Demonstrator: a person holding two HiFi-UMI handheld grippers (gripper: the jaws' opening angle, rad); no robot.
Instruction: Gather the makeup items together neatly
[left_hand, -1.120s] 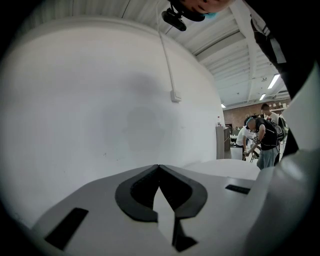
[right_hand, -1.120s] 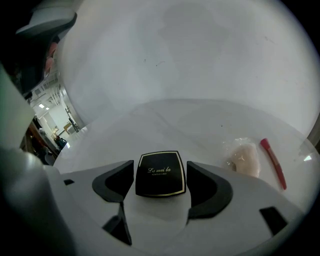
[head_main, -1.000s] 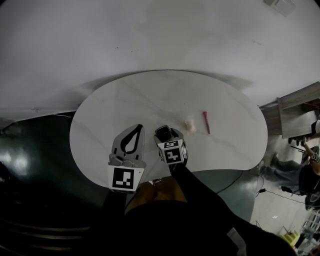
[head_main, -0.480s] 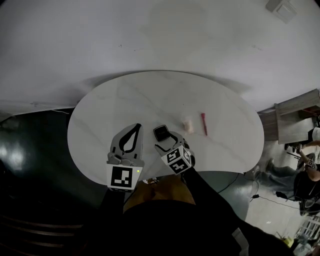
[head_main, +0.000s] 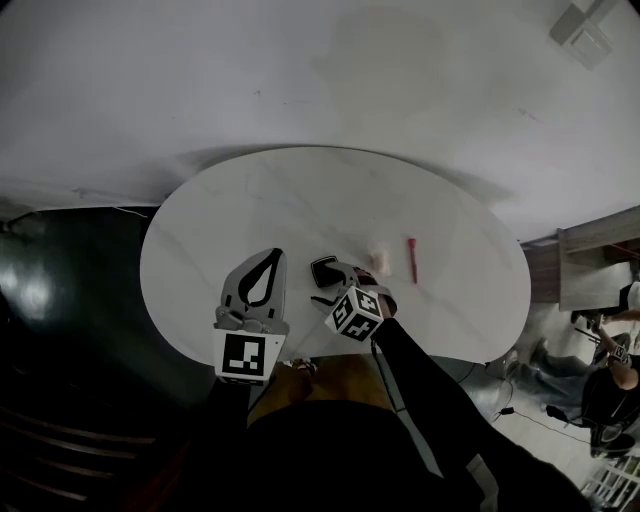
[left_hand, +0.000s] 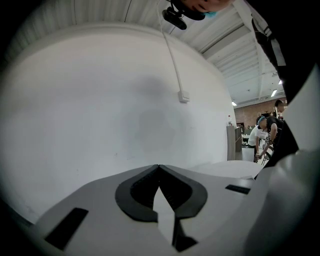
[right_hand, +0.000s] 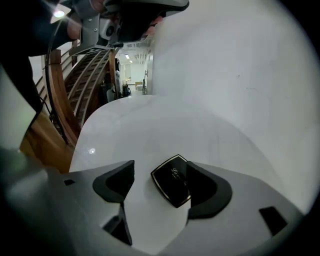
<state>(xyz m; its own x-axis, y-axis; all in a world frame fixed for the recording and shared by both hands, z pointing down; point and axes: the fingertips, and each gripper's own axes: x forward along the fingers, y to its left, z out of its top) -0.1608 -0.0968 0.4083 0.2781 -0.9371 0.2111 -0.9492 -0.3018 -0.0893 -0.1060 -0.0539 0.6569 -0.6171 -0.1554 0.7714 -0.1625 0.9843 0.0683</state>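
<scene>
**A:** What has changed around the black compact (head_main: 323, 270)?

**B:** A second ago the right hand-held gripper (head_main: 332, 283) sat squarely over it. Now it has swung aside with its marker cube tilted. Its jaws stand wide, and the compact lies flat on the tabletop (head_main: 300, 200) between them, close against one dark pad (right_hand: 207, 190). The compact itself has hardly shifted.

**A:** So it's been let go?

**B:** I'd judge so. It looks placed, leaving the pale puff (head_main: 379, 262) and the red stick (head_main: 412, 260) to be drawn in. Both lie near the compact, on the side away from the left hand-held gripper (head_main: 268, 262).

**A:** And that one?

**B:** Its jaws are pressed together with nothing between them, just beside the compact.

**A:** Materials?

**B:** The compact is a glossy, hard, flat square with rounded corners and a thin pale rim. The puff looks soft and lumpy, and the stick is slim and rigid. The tabletop is smooth, white and faintly veined.
</scene>
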